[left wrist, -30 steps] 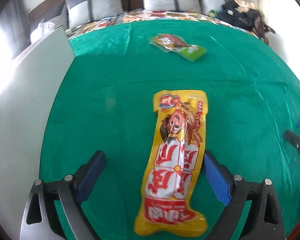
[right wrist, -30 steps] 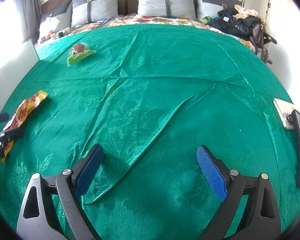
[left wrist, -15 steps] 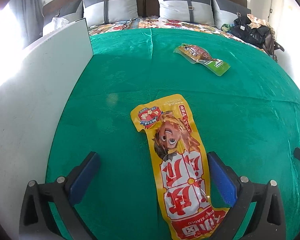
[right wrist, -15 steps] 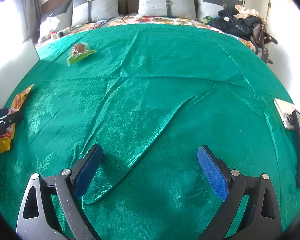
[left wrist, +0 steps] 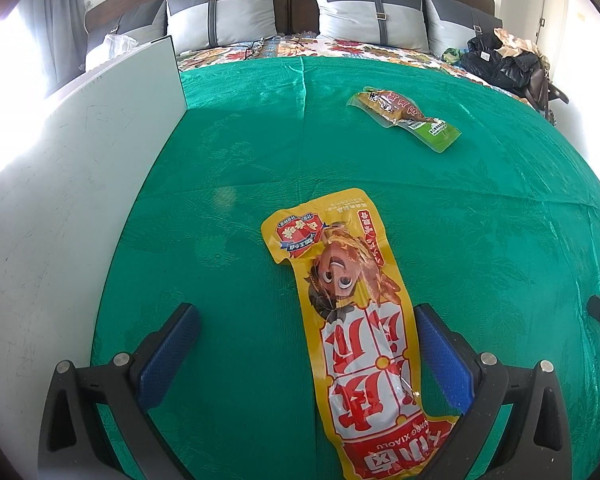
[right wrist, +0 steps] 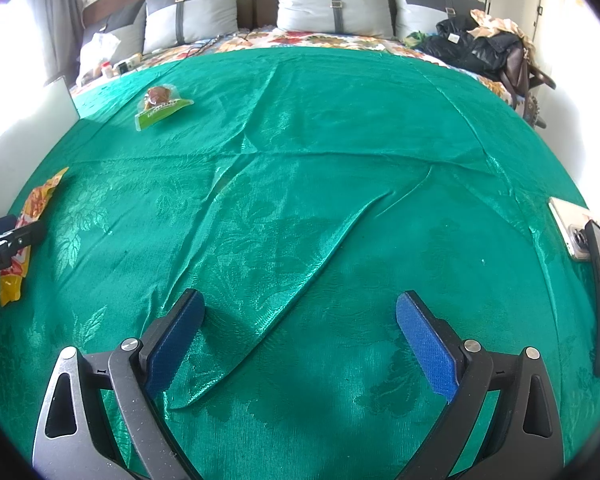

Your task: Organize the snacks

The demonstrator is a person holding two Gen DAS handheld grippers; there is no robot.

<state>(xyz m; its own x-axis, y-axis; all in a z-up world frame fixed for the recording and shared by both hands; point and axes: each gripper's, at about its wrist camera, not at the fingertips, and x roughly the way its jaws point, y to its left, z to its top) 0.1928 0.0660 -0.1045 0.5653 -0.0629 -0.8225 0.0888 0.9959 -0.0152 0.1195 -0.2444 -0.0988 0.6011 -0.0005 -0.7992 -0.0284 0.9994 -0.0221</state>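
A long yellow snack packet (left wrist: 360,328) with a cartoon face lies flat on the green cloth (left wrist: 240,200), its lower half between the fingers of my left gripper (left wrist: 304,344). The jaws stand wide open; the right pad is close beside the packet, the left pad well apart. A green and clear packet (left wrist: 408,118) with a brown snack lies further back. In the right wrist view my right gripper (right wrist: 300,332) hovers open over bare cloth, with the yellow packet (right wrist: 28,216) and left gripper (right wrist: 4,240) at the far left and the green packet (right wrist: 160,106) beyond.
A white board (left wrist: 80,184) stands along the cloth's left edge. Two phones (right wrist: 588,252) lie at the right edge. Pillows (right wrist: 332,0), a floral sheet and a heap of dark clothes (right wrist: 476,48) sit behind the cloth. The cloth has raised folds (right wrist: 280,280) ahead of my right gripper.
The yellow packet now lies flat, tilted left, and further down and right in the left wrist view. My left gripper has drawn back slightly. The right gripper kept still.
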